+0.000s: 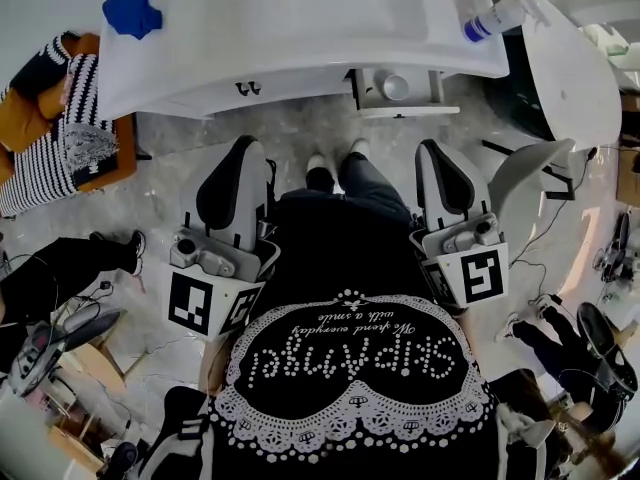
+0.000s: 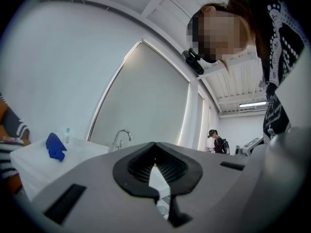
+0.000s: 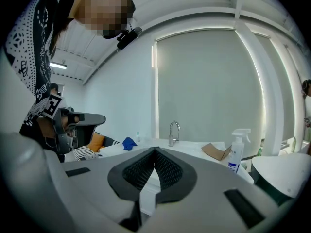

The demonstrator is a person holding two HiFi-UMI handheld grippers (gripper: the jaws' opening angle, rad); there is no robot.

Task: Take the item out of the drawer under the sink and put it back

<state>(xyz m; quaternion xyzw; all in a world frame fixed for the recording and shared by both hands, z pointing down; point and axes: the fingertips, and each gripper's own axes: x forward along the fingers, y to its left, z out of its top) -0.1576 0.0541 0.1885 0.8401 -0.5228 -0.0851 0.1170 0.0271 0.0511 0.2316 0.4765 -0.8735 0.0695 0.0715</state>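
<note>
The white sink counter [image 1: 330, 43] stands in front of me. Under its right part a small drawer [image 1: 425, 110] is pulled open, and a round white item [image 1: 395, 86] lies inside it. My left gripper [image 1: 247, 148] is held level at the left, short of the cabinet, its jaws shut with nothing between them. My right gripper [image 1: 432, 150] hangs the same way on the right, just short of the open drawer, shut and empty. In the left gripper view the jaw tips [image 2: 155, 144] meet, as they do in the right gripper view [image 3: 155, 150].
A blue cloth [image 1: 132, 13] lies on the counter's left, and a spray bottle [image 1: 495, 18] and a cardboard piece [image 3: 216, 151] on its right. A chair with striped cushions [image 1: 60, 118] is at the left. A white rounded fixture [image 1: 575, 73] stands at the right. Other people stand around.
</note>
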